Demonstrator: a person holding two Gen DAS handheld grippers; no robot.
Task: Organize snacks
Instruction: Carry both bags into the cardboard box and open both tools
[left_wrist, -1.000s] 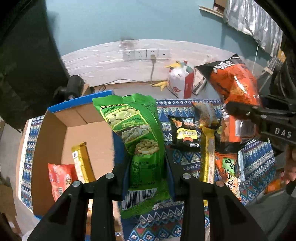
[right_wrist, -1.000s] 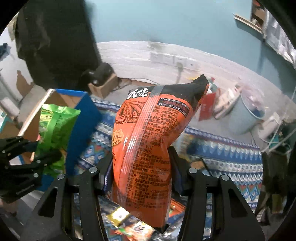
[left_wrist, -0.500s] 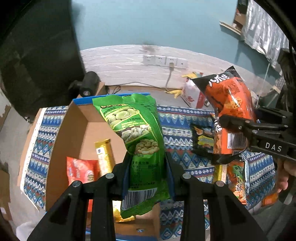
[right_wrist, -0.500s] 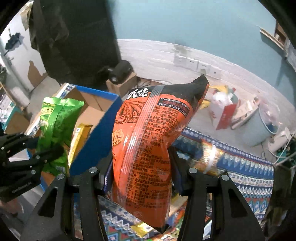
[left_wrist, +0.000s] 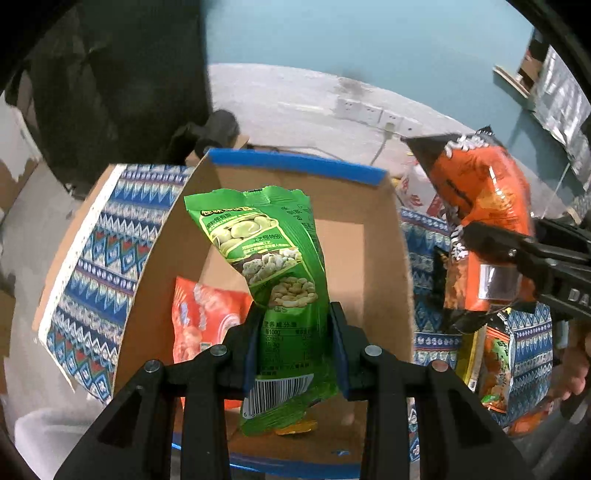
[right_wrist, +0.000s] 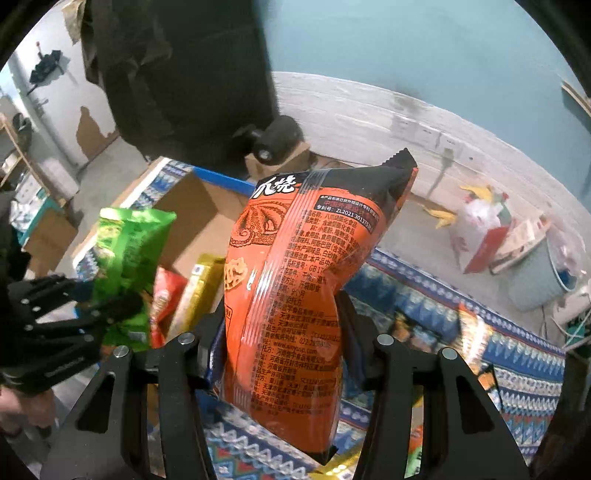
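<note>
My left gripper (left_wrist: 293, 343) is shut on a green bean-snack bag (left_wrist: 269, 266) and holds it upright over the open cardboard box (left_wrist: 373, 206). A red snack bag (left_wrist: 203, 317) lies inside the box; a yellow packet (right_wrist: 195, 291) beside it shows in the right wrist view. My right gripper (right_wrist: 282, 339) is shut on an orange and black snack bag (right_wrist: 295, 280), held upright just right of the box. That bag (left_wrist: 480, 206) and the right gripper (left_wrist: 517, 254) also show in the left wrist view. The green bag (right_wrist: 125, 251) shows at the left of the right wrist view.
The box stands on a blue patterned cloth (left_wrist: 96, 258). More snack packets (left_wrist: 498, 354) lie on the cloth to the right of the box. Behind are a dark chair (right_wrist: 184, 74), a wall socket strip (left_wrist: 369, 110), a red and white bag (right_wrist: 480, 236) and a bin (right_wrist: 535, 273).
Both grippers moved left with their bags. The green bag went from beside the box's right wall to over its inside. The orange bag came up close to the box's right wall.
</note>
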